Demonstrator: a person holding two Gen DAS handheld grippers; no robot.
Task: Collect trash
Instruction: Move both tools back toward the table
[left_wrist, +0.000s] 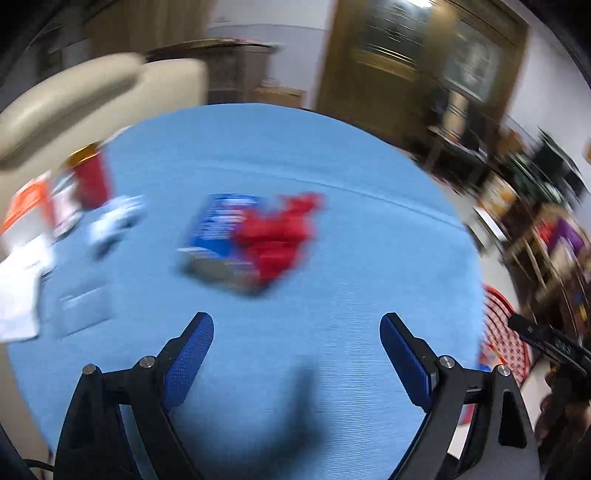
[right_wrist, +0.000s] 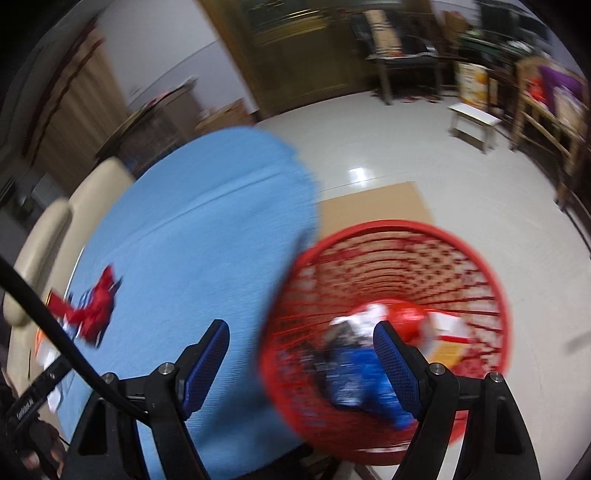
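Both grippers' fingers stand wide apart with nothing between them: the left gripper (left_wrist: 297, 350) above the blue tablecloth (left_wrist: 369, 258), the right gripper (right_wrist: 301, 354) at the red basket (right_wrist: 480, 258), which holds blurred trash. A red wrapper (left_wrist: 277, 236) and blue packet (left_wrist: 218, 225) lie touching on the cloth.

On the one blue tablecloth (left_wrist: 369, 258) lie one crumpled red wrapper (left_wrist: 280, 236), one blue packet (left_wrist: 218, 221) and one red cup (left_wrist: 92, 177), other litter there too blurred to count, while one red basket (right_wrist: 480, 258) stands on the floor.
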